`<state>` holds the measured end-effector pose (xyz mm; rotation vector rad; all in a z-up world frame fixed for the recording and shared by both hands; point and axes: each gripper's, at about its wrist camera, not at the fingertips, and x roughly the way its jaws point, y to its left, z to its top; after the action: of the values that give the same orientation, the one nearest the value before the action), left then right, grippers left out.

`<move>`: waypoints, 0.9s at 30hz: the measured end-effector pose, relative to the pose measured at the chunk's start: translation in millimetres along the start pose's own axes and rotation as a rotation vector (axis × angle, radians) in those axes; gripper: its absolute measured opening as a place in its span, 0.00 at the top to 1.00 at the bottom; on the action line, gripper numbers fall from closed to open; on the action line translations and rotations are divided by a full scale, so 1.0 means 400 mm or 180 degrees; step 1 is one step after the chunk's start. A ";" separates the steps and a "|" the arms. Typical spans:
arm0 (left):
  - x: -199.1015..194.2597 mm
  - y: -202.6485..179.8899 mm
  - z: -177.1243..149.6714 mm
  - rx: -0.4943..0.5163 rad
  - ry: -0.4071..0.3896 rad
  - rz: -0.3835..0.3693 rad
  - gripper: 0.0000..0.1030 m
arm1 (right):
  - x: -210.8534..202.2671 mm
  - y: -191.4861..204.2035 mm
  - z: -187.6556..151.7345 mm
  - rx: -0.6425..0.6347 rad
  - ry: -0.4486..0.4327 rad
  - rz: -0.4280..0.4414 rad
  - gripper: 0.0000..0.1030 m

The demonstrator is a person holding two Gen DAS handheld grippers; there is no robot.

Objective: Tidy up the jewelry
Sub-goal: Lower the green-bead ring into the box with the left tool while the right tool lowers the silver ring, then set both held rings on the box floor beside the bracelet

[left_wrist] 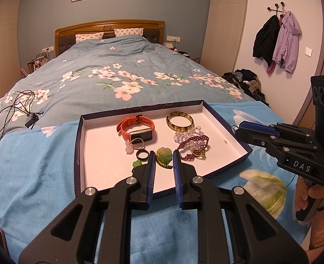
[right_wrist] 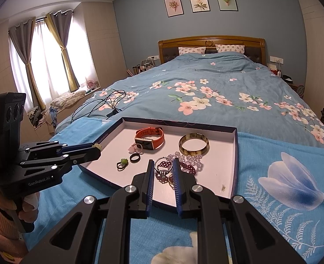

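Left wrist view: left gripper (left_wrist: 164,154) sat low over the near part of the tray (left_wrist: 104,154), jaws clenched on a green flower pendant (left_wrist: 164,155) w/ its cord (left_wrist: 165,165) hanging below. Right wrist view showed the same pendant (right_wrist: 97,147) at the tip of the left gripper (right_wrist: 95,150), just over the tray's (right_wrist: 217,165) left wall.

Right gripper (right_wrist: 163,161) had jaws clenched on a silver ring (right_wrist: 163,164), over the purple beads (right_wrist: 164,177). From the left, the ring (left_wrist: 234,128) peeked out at the right gripper's (left_wrist: 236,129) tip, by the tray's right wall.

Tray lay on a light blue cloth (left_wrist: 29,176) at the foot of the bed (left_wrist: 117,66).

Inside the tray:
- orange watch (left_wrist: 137,127) at the back, left of a bangle (left_wrist: 179,121)
- pink ring (left_wrist: 133,146) touching the watch's front
- black ring (left_wrist: 142,154) & small green ring (left_wrist: 137,164) just beside the left jaw
- clear beads (left_wrist: 188,133) & purple beads (left_wrist: 192,146) bunched together, in front of the bangle

A hand (left_wrist: 309,195) gripped the right handle; another hand (right_wrist: 27,206) gripped the left one.
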<state>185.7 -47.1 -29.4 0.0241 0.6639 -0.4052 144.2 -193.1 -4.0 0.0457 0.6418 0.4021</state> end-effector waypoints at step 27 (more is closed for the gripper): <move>0.010 0.024 0.022 0.0000 -0.0011 0.0056 0.84 | 0.022 -0.009 0.014 0.0024 0.0006 0.0004 0.86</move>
<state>197.4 -41.1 -25.9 0.0291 0.6598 -0.3882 155.1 -192.7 -5.2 0.0529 0.6452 0.4009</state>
